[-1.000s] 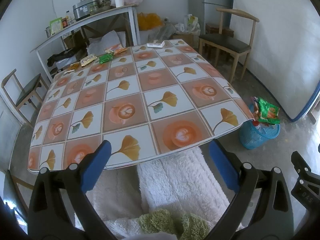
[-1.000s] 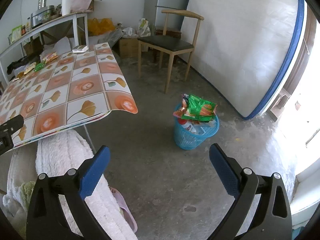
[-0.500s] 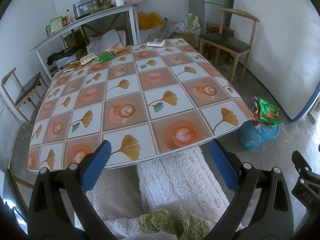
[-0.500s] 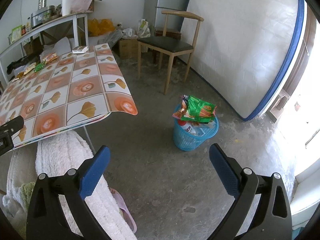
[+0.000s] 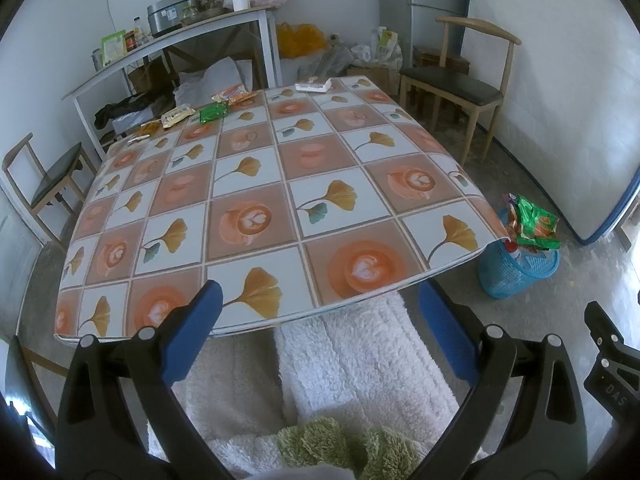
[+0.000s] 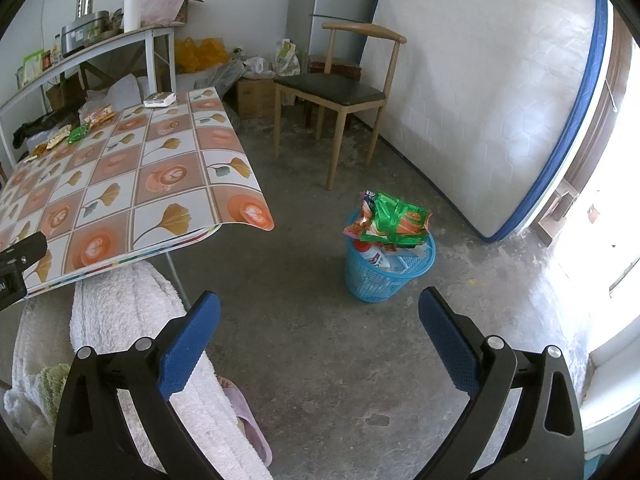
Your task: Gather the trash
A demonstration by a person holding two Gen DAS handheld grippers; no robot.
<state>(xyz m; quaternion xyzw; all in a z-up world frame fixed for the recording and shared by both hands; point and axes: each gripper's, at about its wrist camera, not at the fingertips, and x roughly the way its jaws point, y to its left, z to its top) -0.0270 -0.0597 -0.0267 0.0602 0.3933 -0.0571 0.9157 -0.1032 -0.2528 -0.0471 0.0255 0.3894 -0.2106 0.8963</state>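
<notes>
Several snack wrappers lie along the far edge of the patterned table (image 5: 304,184): a green wrapper (image 5: 213,112), an orange one (image 5: 233,93), a yellow one (image 5: 177,115) and a white packet (image 5: 314,85). The blue basket (image 6: 386,270) stands on the floor right of the table, heaped with green and orange wrappers (image 6: 394,220). My left gripper (image 5: 316,320) is open at the table's near edge, holding nothing. My right gripper (image 6: 318,328) hangs open over bare floor, short of the basket (image 5: 516,270).
A wooden chair (image 6: 340,92) stands beyond the basket, a second chair (image 5: 44,184) left of the table. A mattress (image 6: 480,100) leans on the right wall. A cluttered shelf (image 5: 172,36) runs behind the table. The person's fluffy white-clad legs (image 5: 352,364) are below.
Both grippers stay open and almost still; the views shift only slightly. Nothing on the table or in the basket has moved.
</notes>
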